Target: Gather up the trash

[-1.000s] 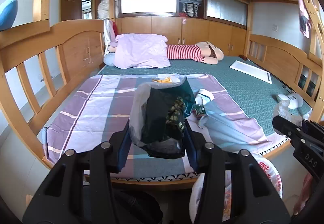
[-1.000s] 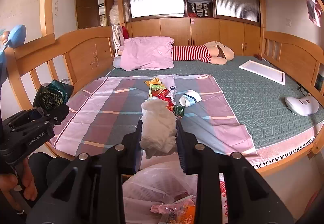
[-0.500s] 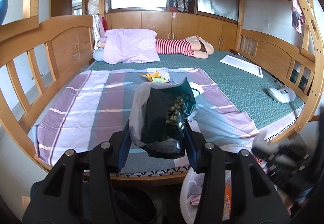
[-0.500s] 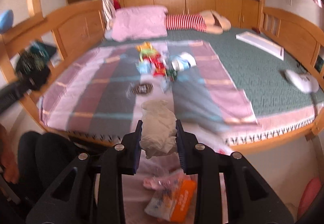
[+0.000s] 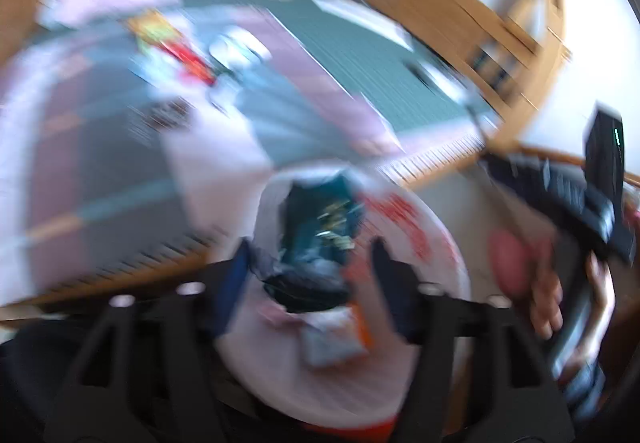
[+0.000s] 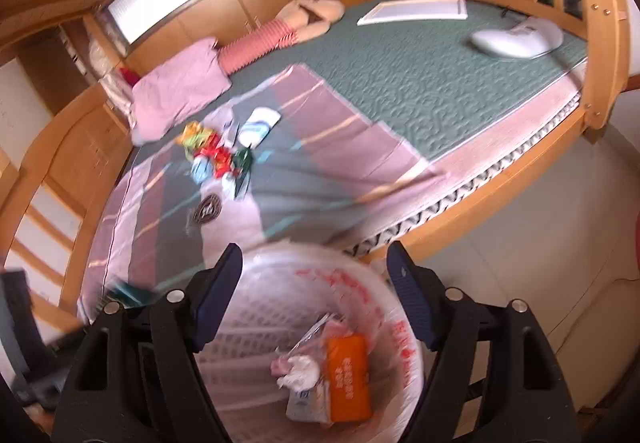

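Observation:
A white lined trash bin (image 6: 256,307) stands on the floor by the bed edge, also in the left wrist view (image 5: 436,243). My right gripper (image 6: 316,303) is open and empty above it; a white crumpled tissue (image 6: 300,367) lies inside beside an orange packet (image 6: 348,375). My left gripper (image 5: 308,271) hangs over the bin with jaws spread; a dark green wrapper (image 5: 324,231) sits between them, the view is blurred. More wrappers (image 6: 212,159) lie on the striped sheet (image 6: 320,147).
The right gripper and hand (image 5: 560,203) show at the right of the left wrist view. A white handheld appliance (image 6: 516,39), a flat white board (image 6: 416,13), a pink pillow (image 6: 176,91) and a striped plush toy (image 6: 280,31) lie on the green mattress. Wooden bed rails surround it.
Both grippers swung down over the bin. The right gripper opened and its white tissue dropped in. The left jaws have spread apart around the dark wrapper.

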Demonstrator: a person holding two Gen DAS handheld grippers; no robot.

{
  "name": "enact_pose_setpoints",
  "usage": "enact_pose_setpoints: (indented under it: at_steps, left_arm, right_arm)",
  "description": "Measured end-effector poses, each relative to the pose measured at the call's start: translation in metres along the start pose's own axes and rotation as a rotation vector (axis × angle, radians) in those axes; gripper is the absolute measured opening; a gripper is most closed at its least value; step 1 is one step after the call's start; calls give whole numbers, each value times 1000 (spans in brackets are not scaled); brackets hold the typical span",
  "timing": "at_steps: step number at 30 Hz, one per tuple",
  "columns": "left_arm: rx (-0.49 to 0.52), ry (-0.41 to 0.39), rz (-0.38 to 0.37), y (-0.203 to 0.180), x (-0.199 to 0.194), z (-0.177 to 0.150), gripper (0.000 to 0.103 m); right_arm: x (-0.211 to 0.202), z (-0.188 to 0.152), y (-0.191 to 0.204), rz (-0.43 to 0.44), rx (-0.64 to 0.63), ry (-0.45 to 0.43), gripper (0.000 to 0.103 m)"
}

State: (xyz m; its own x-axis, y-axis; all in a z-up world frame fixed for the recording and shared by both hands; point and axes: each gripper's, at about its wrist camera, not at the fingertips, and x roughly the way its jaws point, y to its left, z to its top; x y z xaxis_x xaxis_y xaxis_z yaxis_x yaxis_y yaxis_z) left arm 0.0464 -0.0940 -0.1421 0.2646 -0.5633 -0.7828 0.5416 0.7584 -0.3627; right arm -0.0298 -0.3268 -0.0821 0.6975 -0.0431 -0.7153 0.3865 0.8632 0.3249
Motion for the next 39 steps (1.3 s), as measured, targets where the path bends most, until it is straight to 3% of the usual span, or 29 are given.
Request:
enact_pose_setpoints:
  at_steps: [1,4,8,10,12,17,22,23,25,26,28,29,32,37,39]
  left_arm:
    - [-1,31,-27,-2,8,-2,85]
    - [-16,37,-12,6,14,0,88]
    - [-144,-73,94,52,-9,12,90]
    - [-249,-104,189,87,-18,17,90]
    - [-350,-116,292,125,-21,26,90]
    - [-491,-178,425,194,-16,40,90]
    - [-493,-281,462,234,-3,16,90]
    - [-547,-216,501,244,3,12,90]
    - [-575,-242,409,251,1,12,91]
    - [-590,-252,418,253,-2,11,91]
    - [-603,-253,431,258,-3,9,91]
    - [-621,-249,413,262,-2,8,91]
    - [-673,-263,434,267,-6,4,91]
    - [-769,-330,455,273,-18,-4,91]
    - [-806,-354,460,278,-23,-10,91]
  right_arm:
    - [0,2,-2,-5,4,-3,76]
    - [9,6,-2,8,10,12,76]
    - [34,18,22,62,-23,47,76]
    - [55,29,49,119,-78,74,76]
    - [86,44,78,130,-134,92,76]
    - [188,76,145,128,-208,200,76]
    - [302,84,175,52,-188,368,75]
    - [325,82,174,29,-156,413,70]
    - [346,78,175,13,-130,454,57]
    - [353,74,178,28,-128,469,39]
    - [351,67,188,62,-149,481,21]
    - [345,60,198,101,-173,488,17]
    - [329,40,223,225,-226,542,17]
    - [315,-3,266,471,-280,721,17]
    - [316,-14,275,518,-299,779,18]
